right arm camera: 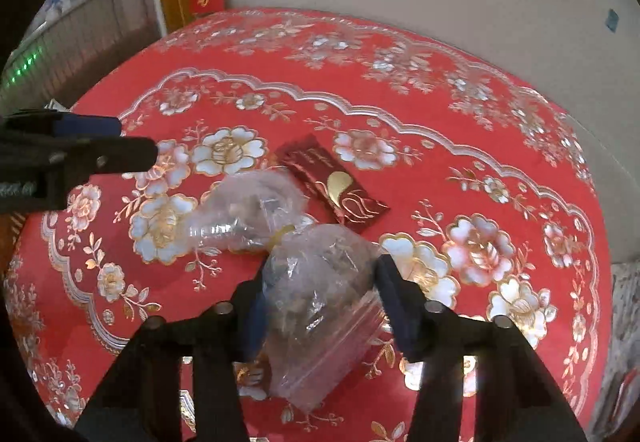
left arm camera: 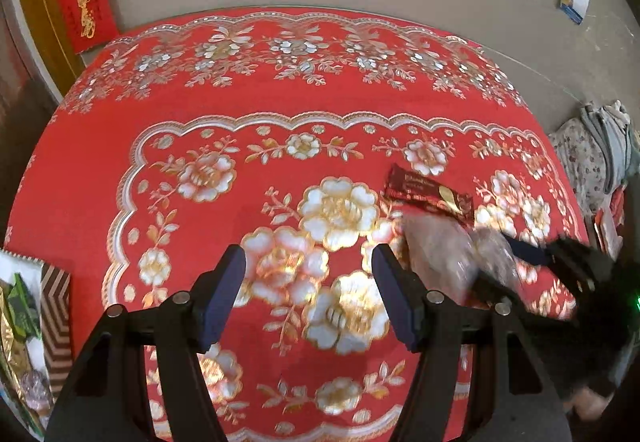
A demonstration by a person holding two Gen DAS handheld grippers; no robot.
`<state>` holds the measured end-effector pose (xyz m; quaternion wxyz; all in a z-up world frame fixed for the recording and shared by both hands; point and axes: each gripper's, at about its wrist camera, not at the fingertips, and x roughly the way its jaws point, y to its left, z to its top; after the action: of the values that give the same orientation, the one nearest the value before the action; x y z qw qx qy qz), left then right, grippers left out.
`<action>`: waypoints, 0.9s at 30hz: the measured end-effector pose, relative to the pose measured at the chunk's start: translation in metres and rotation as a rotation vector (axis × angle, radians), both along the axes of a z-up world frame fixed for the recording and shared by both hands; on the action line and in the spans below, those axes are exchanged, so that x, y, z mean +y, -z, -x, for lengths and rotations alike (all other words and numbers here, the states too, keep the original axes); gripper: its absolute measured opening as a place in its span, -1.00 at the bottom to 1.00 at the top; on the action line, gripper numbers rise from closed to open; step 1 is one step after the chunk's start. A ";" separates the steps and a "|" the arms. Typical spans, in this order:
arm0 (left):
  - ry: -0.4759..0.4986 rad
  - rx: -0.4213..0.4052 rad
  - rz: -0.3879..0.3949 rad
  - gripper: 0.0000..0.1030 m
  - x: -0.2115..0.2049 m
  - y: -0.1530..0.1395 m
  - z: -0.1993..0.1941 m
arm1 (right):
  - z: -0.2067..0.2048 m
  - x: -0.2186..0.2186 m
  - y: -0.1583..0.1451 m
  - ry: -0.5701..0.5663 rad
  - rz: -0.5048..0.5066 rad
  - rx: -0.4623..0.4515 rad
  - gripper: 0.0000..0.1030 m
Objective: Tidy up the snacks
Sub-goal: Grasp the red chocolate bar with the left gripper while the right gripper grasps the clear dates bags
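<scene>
In the right wrist view my right gripper (right arm camera: pixel 322 308) is shut on a clear zip bag (right arm camera: pixel 316 274) of snacks, which bulges between both pads just above the red flowered tablecloth (right arm camera: pixel 460 146). A second clear bag (right arm camera: pixel 248 210) lies just beyond it, to the left. A dark red packet (right arm camera: pixel 336 182) with a gold mark lies flat behind both. My left gripper (left arm camera: pixel 308 298) hangs open over the cloth with nothing between its fingers. To its right I see the blurred right gripper (left arm camera: pixel 496 262), the clear bag (left arm camera: pixel 440 254) and the dark red packet (left arm camera: pixel 430 194).
A box with a brown-and-white striped wall (left arm camera: pixel 56 306) stands at the table's left edge, with green and gold packets (left arm camera: pixel 20 310) in it. Folded cloth (left arm camera: pixel 592 158) lies off the table to the right. A wall runs behind the far edge.
</scene>
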<state>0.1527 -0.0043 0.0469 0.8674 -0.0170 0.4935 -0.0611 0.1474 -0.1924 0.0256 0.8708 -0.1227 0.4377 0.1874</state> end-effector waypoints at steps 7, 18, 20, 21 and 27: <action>0.201 -0.016 0.013 0.26 -0.045 0.006 -0.032 | 0.050 -0.039 -0.002 0.053 -0.017 0.013 -0.25; 0.796 -0.056 -0.186 0.26 -0.099 0.021 -0.055 | 0.074 -0.089 -0.003 0.132 -0.096 0.035 -0.21; 0.864 -0.048 -0.183 0.26 -0.103 0.025 -0.057 | 0.074 -0.087 -0.003 0.130 -0.099 0.034 -0.18; 0.906 -0.061 -0.194 0.26 -0.105 0.027 -0.054 | 0.073 -0.087 -0.003 0.131 -0.101 0.035 -0.17; 1.047 -0.063 -0.183 0.26 -0.119 0.026 -0.047 | 0.069 -0.088 -0.001 0.133 -0.114 0.040 -0.14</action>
<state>0.2000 -0.1235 0.0205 0.7331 0.3092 0.4130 -0.4432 0.0786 -0.2806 0.0269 0.8780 -0.0398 0.4508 0.1561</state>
